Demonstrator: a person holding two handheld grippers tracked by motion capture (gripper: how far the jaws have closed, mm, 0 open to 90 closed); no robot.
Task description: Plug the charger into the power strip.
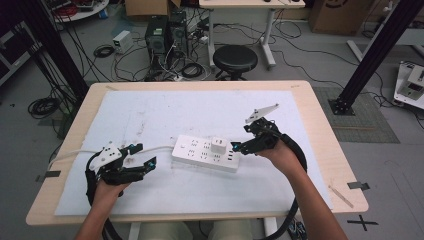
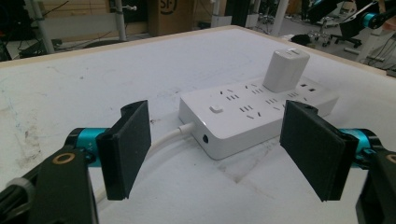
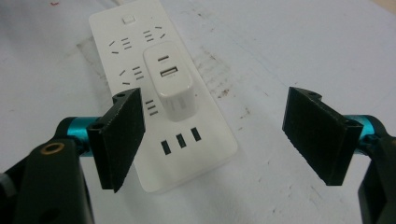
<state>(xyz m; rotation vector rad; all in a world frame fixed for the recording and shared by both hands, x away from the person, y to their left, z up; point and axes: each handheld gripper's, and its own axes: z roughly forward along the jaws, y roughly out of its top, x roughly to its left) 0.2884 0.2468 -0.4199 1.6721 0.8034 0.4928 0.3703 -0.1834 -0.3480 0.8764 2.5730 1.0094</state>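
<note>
High view: set above the near edge of the desk [image 1: 320,150], faced forward and down; whole desktop and floor beyond taken in. Left gripper view: carried low on the left tool [image 2: 215,154], aimed across the desktop, close. Right gripper view: carried on the right tool [image 3: 212,140], tilted steeply downward, close. Shared by all three: the power strip [image 1: 205,154] with charger [image 1: 218,145].

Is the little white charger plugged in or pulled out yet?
The USB charger stands plugged into the power strip. Both the left gripper and the right gripper are open and empty, one at each end of the strip. Probably left: grasping the charger or the strip; nothing is gripped yet.
</note>
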